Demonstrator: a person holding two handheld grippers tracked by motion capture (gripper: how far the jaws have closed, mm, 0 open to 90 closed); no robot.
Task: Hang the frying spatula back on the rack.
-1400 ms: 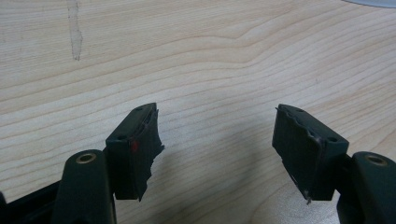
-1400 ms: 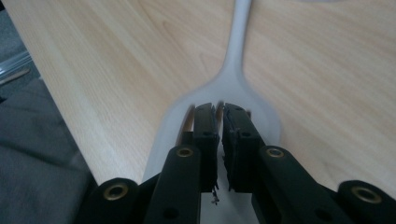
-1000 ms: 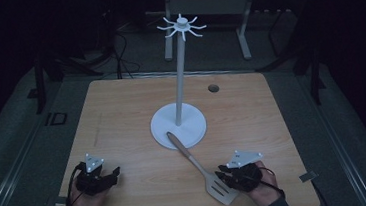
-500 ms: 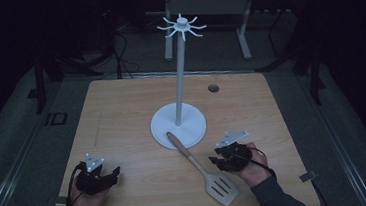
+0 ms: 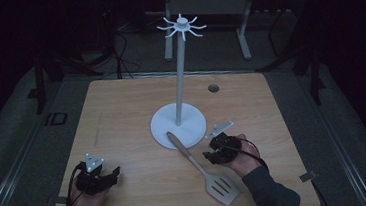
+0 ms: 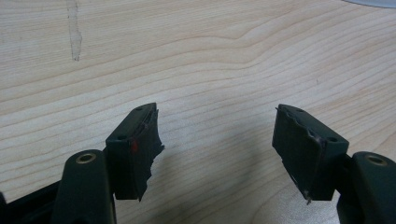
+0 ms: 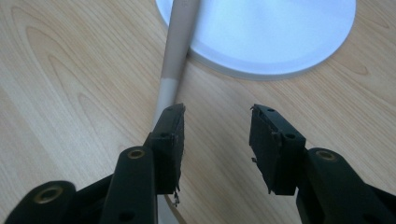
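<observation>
Right gripper view | right hand-held gripper (image 7: 215,116) just opening, empty | spatula (image 7: 175,60) beside jaw

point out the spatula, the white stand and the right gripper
spatula (image 5: 222,188), high view, on its slotted blade
white stand (image 5: 193,123), high view, on its round base
right gripper (image 5: 210,155), high view, midway between its fingertips

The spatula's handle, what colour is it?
The spatula's handle is light wood-beige, turning grey-silver toward the slotted blade; it shows best in the high view.
</observation>
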